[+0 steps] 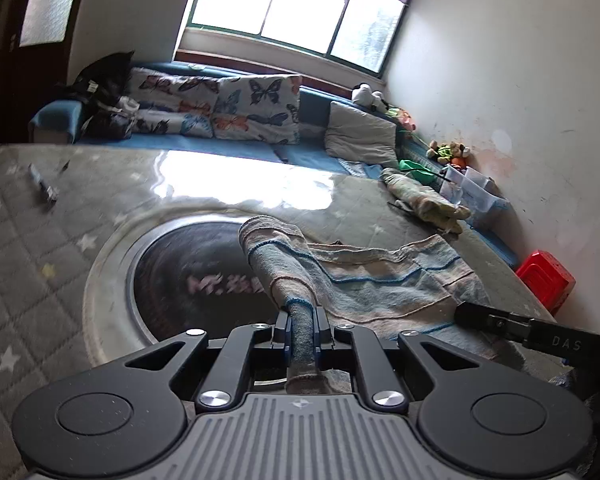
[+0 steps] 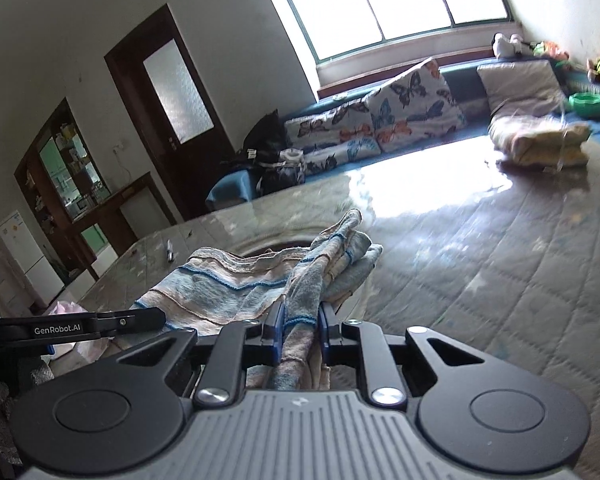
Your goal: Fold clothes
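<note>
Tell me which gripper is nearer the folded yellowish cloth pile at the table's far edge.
Right, likely. The right gripper, clamping the striped garment, sits on the pile's side; the left gripper, also clamping it, is farther across.

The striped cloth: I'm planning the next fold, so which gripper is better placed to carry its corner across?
Probably the left gripper: the striped cloth lies flat ahead of it, whereas the right gripper faces already bunched layers. Both are shut on cloth.
</note>
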`<state>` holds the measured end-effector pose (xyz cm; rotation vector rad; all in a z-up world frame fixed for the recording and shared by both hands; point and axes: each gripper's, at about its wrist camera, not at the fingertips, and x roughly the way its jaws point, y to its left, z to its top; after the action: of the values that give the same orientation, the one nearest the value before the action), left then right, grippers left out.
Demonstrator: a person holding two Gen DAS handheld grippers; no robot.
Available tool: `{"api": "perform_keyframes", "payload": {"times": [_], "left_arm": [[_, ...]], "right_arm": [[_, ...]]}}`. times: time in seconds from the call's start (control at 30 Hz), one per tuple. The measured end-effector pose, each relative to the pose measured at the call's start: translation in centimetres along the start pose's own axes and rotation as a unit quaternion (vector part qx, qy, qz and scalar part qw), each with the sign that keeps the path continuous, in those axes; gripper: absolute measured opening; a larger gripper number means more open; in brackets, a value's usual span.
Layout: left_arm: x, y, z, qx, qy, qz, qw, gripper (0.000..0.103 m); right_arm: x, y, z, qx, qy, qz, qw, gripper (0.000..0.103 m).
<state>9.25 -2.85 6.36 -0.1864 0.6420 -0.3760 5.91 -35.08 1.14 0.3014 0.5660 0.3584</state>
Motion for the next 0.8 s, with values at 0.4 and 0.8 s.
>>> {"api": "perform_keyframes", "payload": {"times": [0.4,0.8], "left_arm": [[2.6,-5.7,2.8,0.054,-0.008,-0.005,0.9985,0.011],[7.1,-9.0,4.4,0.078,0.009,-0.013,0.9969,0.011]], "right_arm": [[-3.3,-2.8,3.6,-0.023,-0.043,-0.038,0.998,0.016],[-4.2,-6.2,6.0,-0.033,-0.050,-0.072,0.996,0.016]]}}
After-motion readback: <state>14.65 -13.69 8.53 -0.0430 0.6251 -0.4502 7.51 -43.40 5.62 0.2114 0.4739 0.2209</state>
